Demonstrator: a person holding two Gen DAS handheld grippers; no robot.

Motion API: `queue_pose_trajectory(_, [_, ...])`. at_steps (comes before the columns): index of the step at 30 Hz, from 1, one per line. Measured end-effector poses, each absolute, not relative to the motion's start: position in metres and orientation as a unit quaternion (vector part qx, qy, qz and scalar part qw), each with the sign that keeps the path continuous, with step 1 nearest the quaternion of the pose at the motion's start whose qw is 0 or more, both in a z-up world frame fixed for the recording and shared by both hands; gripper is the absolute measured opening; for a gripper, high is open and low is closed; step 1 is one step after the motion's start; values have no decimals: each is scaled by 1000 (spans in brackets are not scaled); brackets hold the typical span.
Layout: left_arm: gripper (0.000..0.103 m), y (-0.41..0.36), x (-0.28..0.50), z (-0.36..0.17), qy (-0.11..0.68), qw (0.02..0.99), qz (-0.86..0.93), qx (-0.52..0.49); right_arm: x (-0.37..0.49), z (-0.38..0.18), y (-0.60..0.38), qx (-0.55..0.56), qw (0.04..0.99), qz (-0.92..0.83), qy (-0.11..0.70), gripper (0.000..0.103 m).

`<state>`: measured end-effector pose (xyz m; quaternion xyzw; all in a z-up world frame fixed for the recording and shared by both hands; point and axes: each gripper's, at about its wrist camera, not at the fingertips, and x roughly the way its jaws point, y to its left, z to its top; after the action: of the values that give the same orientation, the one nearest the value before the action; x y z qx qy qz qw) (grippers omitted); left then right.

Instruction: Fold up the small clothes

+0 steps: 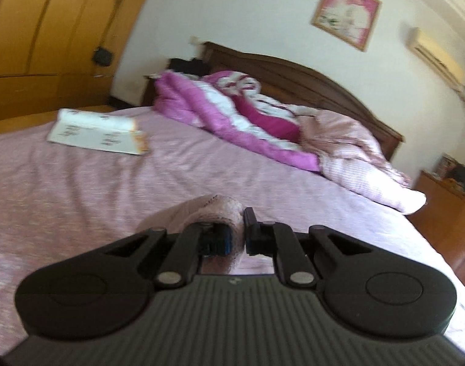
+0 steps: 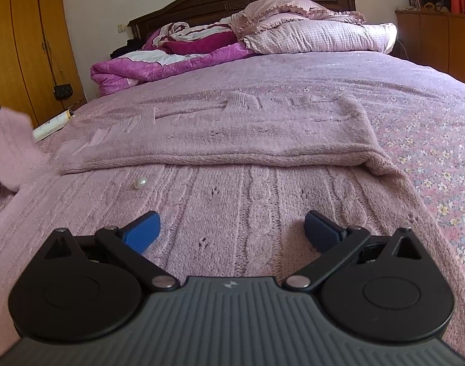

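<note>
A pale pink knitted cardigan (image 2: 232,189) lies spread on the bed, one part folded across its far half, with a pearl button (image 2: 140,182) showing. My right gripper (image 2: 232,231) is open, jaws wide apart, low over the near part of the knit. My left gripper (image 1: 237,238) is shut on a fold of the same pink knit (image 1: 202,210), lifted above the bedsheet. That lifted piece shows at the left edge of the right wrist view (image 2: 9,149).
The bed has a pink floral sheet (image 2: 430,140). A magenta quilt (image 2: 159,64) and checked pillows (image 2: 317,36) are piled at the dark headboard. A white booklet (image 1: 98,131) lies on the bed's left. Wooden wardrobe at left, cabinet at right.
</note>
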<state>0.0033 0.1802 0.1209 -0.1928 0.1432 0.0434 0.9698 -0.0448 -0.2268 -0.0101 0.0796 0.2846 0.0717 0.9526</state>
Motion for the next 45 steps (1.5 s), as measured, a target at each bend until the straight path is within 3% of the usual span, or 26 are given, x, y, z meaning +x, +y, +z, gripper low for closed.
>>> queue_pose_trajectory(16, [10,65,22,68,213,963,-52,-158,-46,-12,-231,96,952,78,280,103])
queue_pose_trajectory(27, [13,53,23,23,296,941,-62,-151,-47,-12,-232,103,952,80,278,103])
queue_pose_trajectory(35, [48,52,9,25,334,930,-64,-137,-47,-12,-232,102,952,80,278,103])
queue_pose_trajectory(45, [51,72,-33,38,342,933,-41,-103,-44,0,-227,100,946,80,297,103])
